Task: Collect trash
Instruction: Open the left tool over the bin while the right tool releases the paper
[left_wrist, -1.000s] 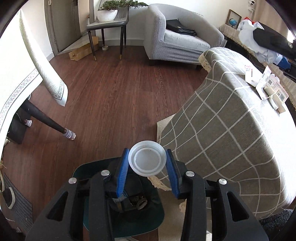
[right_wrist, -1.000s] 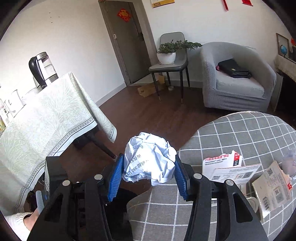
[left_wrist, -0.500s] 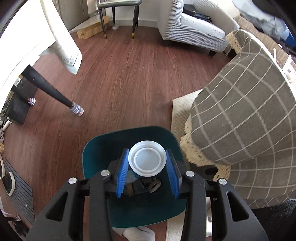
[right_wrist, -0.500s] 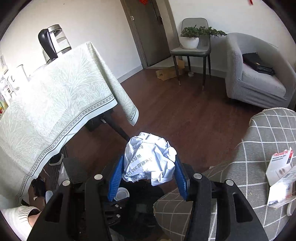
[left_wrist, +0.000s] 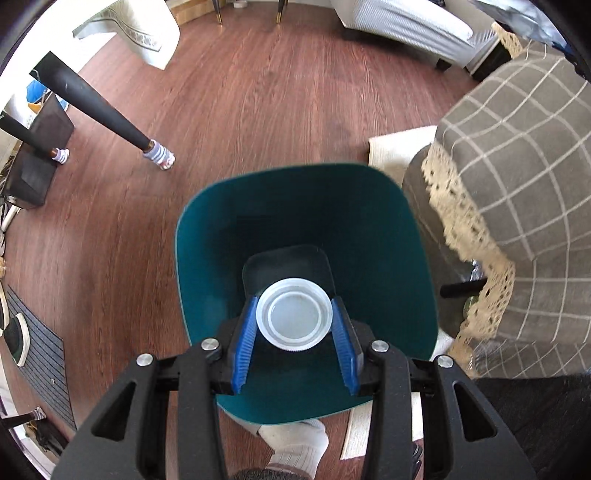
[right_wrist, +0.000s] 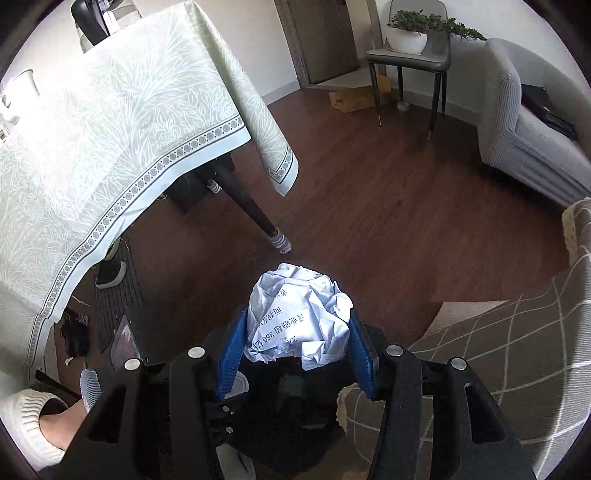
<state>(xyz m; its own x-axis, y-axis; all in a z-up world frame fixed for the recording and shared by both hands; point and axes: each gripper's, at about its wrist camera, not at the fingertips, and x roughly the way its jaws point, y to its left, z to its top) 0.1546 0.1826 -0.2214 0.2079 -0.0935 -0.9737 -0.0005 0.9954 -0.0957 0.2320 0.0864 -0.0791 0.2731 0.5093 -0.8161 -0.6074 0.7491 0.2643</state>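
Trash, item 1: white plastic lid (left_wrist: 294, 314), round, flat face toward the camera, gripped at its left and right edges.
Left claw (left_wrist: 294, 325): clenched on the white plastic lid, one blue pad on each side of it.
Lid position: above the open mouth of the teal bin (left_wrist: 388, 236), over its dark inner base.
Trash, item 2: crumpled paper ball (right_wrist: 297, 317), white with printed black characters, creased all over.
Right claw (right_wrist: 295, 347): clenched on the crumpled paper ball, blue pads pressed into both sides.
Paper position: held above the wooden floor (right_wrist: 388, 221); dark hardware fills the view below it, so what lies directly under the paper cannot be told.
Teal bin: stands on the wooden floor, just left of the bench with the grey checked cloth (left_wrist: 517, 166); a lace fringe hangs along the cloth's edge.
Left side of the scene: second bench under a pale green patterned cloth (right_wrist: 110, 129), one black leg with a striped sock (right_wrist: 280, 245) on its foot.
Far side: grey armchair (right_wrist: 524, 122), and a chair carrying a potted plant (right_wrist: 406, 33).
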